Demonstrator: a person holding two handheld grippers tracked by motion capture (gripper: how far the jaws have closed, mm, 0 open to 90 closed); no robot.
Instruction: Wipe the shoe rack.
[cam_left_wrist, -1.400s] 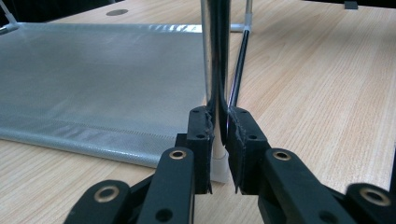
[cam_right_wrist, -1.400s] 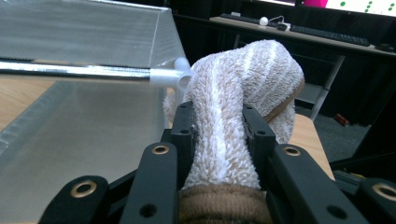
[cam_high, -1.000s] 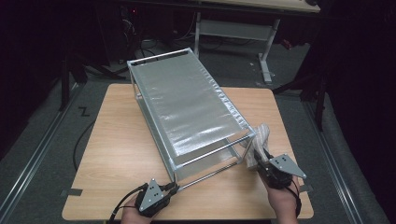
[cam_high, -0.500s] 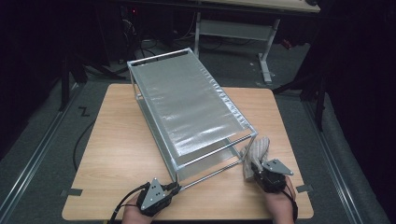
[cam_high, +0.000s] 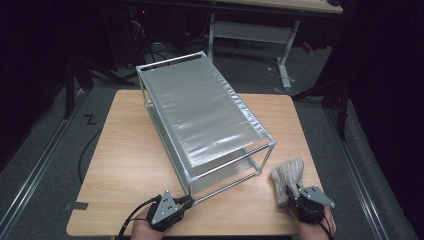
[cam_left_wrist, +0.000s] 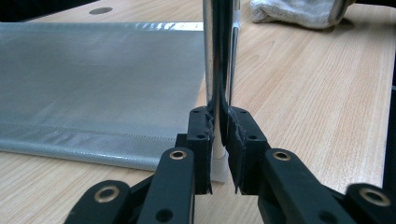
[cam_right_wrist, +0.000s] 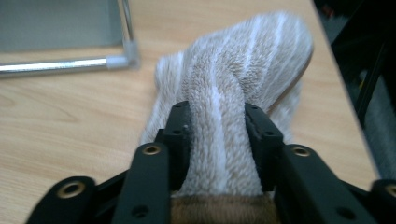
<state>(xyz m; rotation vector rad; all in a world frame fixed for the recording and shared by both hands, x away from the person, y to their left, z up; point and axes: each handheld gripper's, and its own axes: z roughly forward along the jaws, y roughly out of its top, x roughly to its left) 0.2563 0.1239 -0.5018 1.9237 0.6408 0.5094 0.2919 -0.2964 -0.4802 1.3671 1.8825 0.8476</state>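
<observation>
Chrome corner post (cam_left_wrist: 217, 60) of wire rack (cam_high: 210, 117) pinched tight in left gripper (cam_left_wrist: 218, 140) at table's near edge. Striped terry towel (cam_right_wrist: 243, 93) lies bunched on wooden table (cam_high: 125, 150), just right of rack's near corner; right gripper (cam_right_wrist: 217, 140) straddles one fold, jaws just been opening, pads still brushing pile. Judgement: towel being set down. To do well: keep rack pinned, spread right jaws fully before lifting away, so loops don't snag and drag cloth off table edge.
</observation>
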